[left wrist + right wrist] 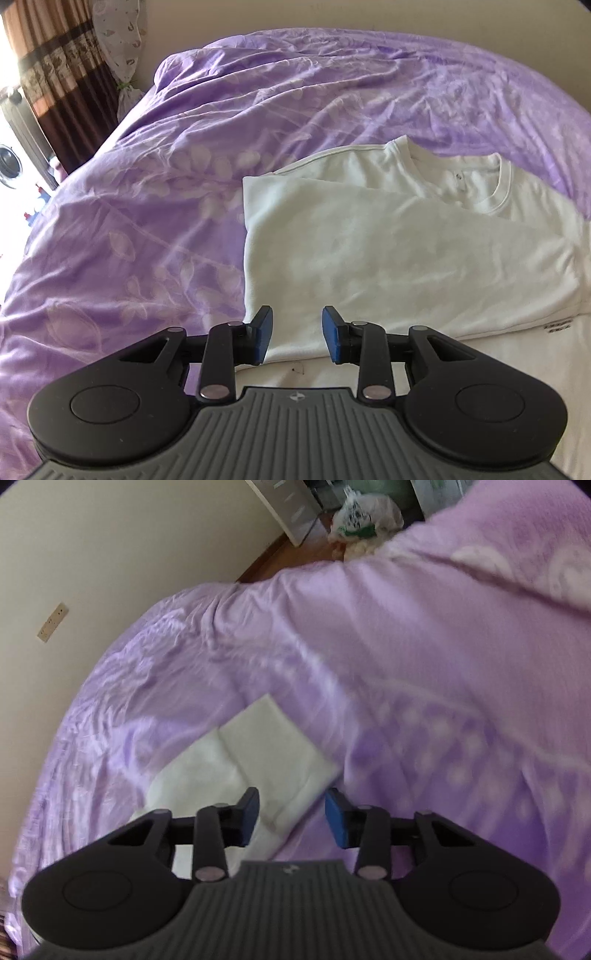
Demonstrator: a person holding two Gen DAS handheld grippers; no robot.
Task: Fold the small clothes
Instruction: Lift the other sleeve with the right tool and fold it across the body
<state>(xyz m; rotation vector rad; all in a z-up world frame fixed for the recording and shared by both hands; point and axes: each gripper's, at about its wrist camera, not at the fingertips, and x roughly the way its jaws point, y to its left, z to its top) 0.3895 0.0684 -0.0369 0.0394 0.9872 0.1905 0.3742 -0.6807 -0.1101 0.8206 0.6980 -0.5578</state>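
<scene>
Nearest in the left wrist view, the left gripper (297, 334) hangs above the near hem of a white T-shirt (388, 254), its blue pads spread apart with nothing between them. The shirt lies flat on a purple bedspread (147, 206), one side folded inward so a straight edge runs down its left; the round collar (498, 188) faces the far side. Beyond the shirt the spread is rumpled up to a cream wall, and to the shirt's far left hangs a brown striped curtain (55, 74) at a bright window.

The right wrist view is blurred. The right gripper (291, 818) hovers over a corner of the same shirt (266, 749), pads parted and gripping nothing, the cloth lying below the gap rather than pinched. Only this view shows a wall socket (53, 622) left of the shirt and, far past the bedspread (424, 672), a plastic bag (365, 515) on a wooden floor.
</scene>
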